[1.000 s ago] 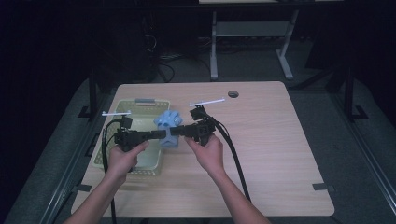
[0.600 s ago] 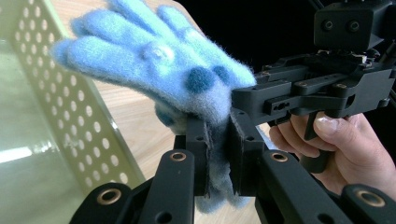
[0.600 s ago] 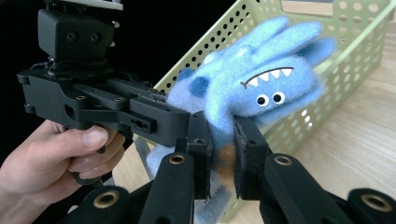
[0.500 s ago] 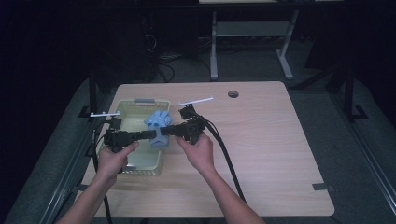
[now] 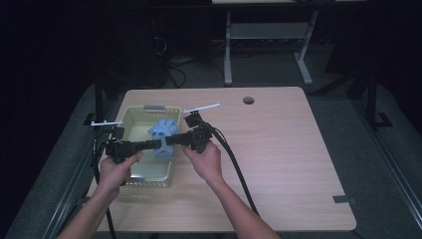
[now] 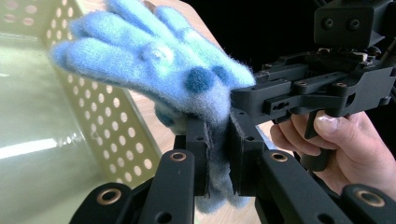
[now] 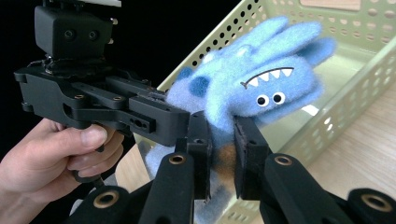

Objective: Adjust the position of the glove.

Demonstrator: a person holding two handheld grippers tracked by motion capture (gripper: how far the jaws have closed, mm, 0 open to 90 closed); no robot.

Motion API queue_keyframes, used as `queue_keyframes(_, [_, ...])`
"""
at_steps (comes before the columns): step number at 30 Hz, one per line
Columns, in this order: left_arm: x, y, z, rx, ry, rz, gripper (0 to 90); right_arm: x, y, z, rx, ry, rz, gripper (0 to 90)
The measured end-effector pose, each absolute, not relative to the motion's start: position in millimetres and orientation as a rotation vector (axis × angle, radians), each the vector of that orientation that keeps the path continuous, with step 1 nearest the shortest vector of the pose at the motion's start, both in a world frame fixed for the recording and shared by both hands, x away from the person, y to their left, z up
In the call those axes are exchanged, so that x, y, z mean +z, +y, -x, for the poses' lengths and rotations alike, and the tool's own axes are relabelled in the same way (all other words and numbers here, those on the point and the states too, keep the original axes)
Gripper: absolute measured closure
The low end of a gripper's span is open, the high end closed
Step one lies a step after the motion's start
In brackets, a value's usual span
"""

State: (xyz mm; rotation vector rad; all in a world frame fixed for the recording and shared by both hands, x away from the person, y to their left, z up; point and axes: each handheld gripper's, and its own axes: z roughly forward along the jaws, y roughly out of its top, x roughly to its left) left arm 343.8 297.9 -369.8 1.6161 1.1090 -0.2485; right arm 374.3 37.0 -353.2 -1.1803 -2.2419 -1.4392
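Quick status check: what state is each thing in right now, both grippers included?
Blue plush monster: held up over the basket's right side, pinched from both sides.
Left gripper: shut on the plush.
Right gripper: shut on the plush.
Green perforated basket: upright on the table, nothing seen inside.
Wooden table: bare to the right of the hands.

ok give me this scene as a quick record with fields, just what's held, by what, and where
thing held: blue plush toy, with white teeth and two small eyes on one side
left hand-held gripper: shut on the toy's lower part
right hand-held gripper: shut on the toy's lower part, from the opposite side
toy's place: lifted between both grippers, over the right rim of the basket
basket: pale green, perforated walls, at the table's left side
table: light wood, round hole near the far edge
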Motion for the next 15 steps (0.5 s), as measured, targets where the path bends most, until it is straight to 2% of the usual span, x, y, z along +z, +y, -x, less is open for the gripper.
queue_keyframes(15, [-377, 324, -347, -0.25, 1.165, -1.603, 80.1, -361, 65, -383, -1.418, -2.229, 1.164, 79.2])
